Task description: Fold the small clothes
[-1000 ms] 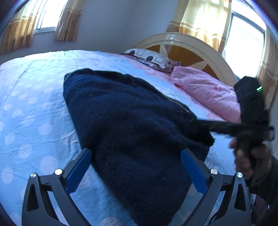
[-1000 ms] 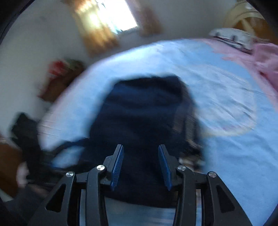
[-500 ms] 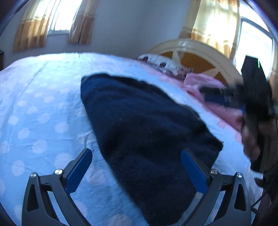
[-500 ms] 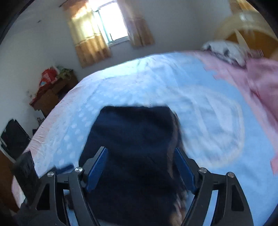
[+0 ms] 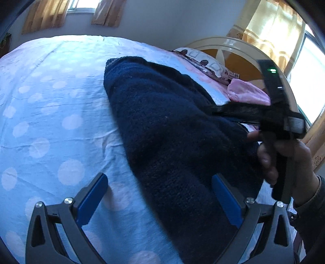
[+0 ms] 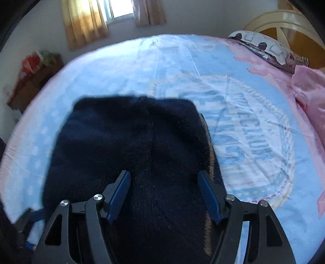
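Observation:
A dark navy knitted garment [image 5: 172,130] lies folded in a long strip on the light blue dotted bedsheet [image 5: 50,113]. My left gripper [image 5: 160,195] hangs just above its near end, open wide, one finger over the sheet and one over the knit. My right gripper [image 6: 164,190] hovers over the same garment [image 6: 138,142]; its jaws are closing, with the knit below and between them and the pads not pressing on it. In the left wrist view a hand [image 5: 284,156] holds that gripper at the garment's right edge.
A patterned pillow [image 6: 264,46] and a pink blanket [image 6: 310,91] lie by the cream headboard [image 5: 233,46] at the far right. A wooden cabinet [image 6: 34,79] with red things stands beyond the bed's left side. Curtained windows [image 6: 119,10] line the walls.
The right gripper's jaws went from narrow to wide apart. It lifted off the garment's right edge, then came back down over it. The left gripper moved a little closer to the garment.

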